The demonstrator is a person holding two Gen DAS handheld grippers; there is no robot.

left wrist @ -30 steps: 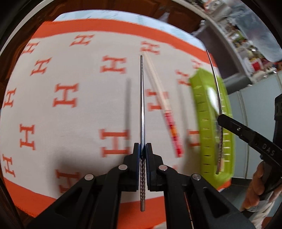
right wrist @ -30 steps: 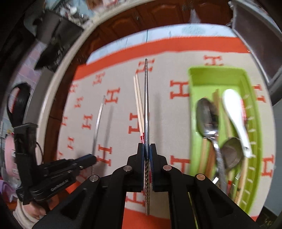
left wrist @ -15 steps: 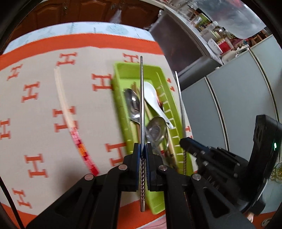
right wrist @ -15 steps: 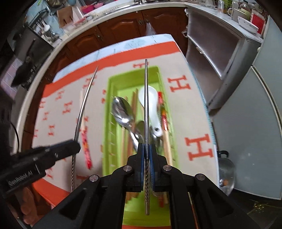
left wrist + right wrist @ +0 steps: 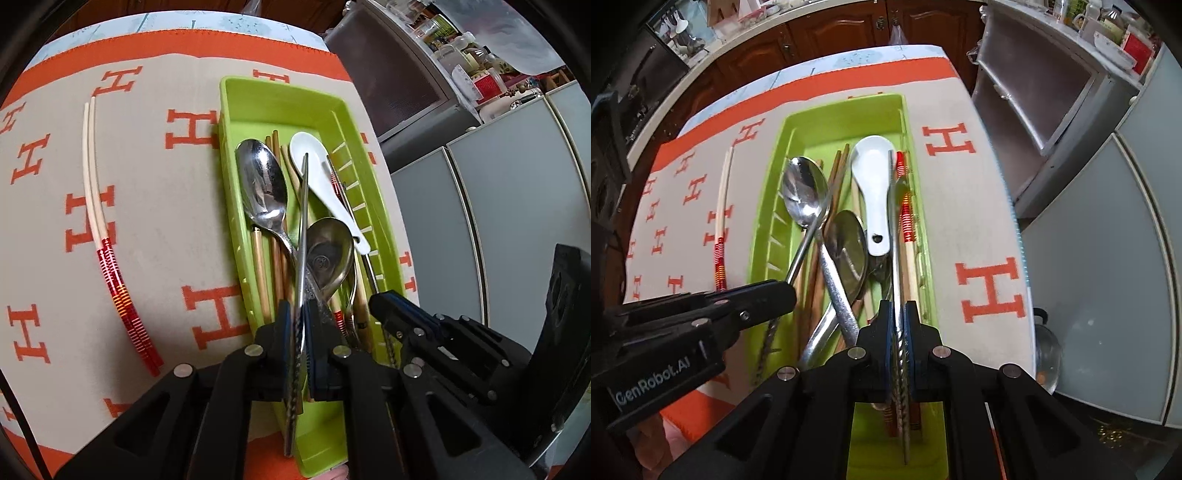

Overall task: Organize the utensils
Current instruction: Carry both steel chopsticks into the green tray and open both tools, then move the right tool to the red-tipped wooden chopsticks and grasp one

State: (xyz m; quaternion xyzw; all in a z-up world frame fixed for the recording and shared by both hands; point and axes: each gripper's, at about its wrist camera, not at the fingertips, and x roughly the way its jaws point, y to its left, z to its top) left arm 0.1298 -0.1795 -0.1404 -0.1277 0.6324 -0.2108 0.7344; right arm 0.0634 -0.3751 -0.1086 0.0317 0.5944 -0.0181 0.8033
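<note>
My left gripper [image 5: 300, 325] is shut on a metal chopstick [image 5: 303, 221] that points along the green tray [image 5: 280, 103], just above the utensils in it. Close on its right, my right gripper [image 5: 897, 325] is shut on a second metal chopstick [image 5: 894, 229] over the tray's [image 5: 842, 122] right side. In the tray lie a white ceramic spoon [image 5: 314, 158], two metal spoons [image 5: 262, 181], wooden chopsticks and a red-handled pair. Another white pair of chopsticks with red handles [image 5: 96, 184] lies on the cloth left of the tray.
A beige cloth with orange H marks [image 5: 177, 206] covers the table. The table edge runs just right of the tray, with grey cabinet doors [image 5: 1108, 258] and a glass pot [image 5: 1047, 354] on the floor beyond. Brown wooden cupboards [image 5: 831, 33] stand behind the table.
Both grippers have swung from over the open cloth to over the green tray and come lower. Each has kept its metal chopstick clamped.
</note>
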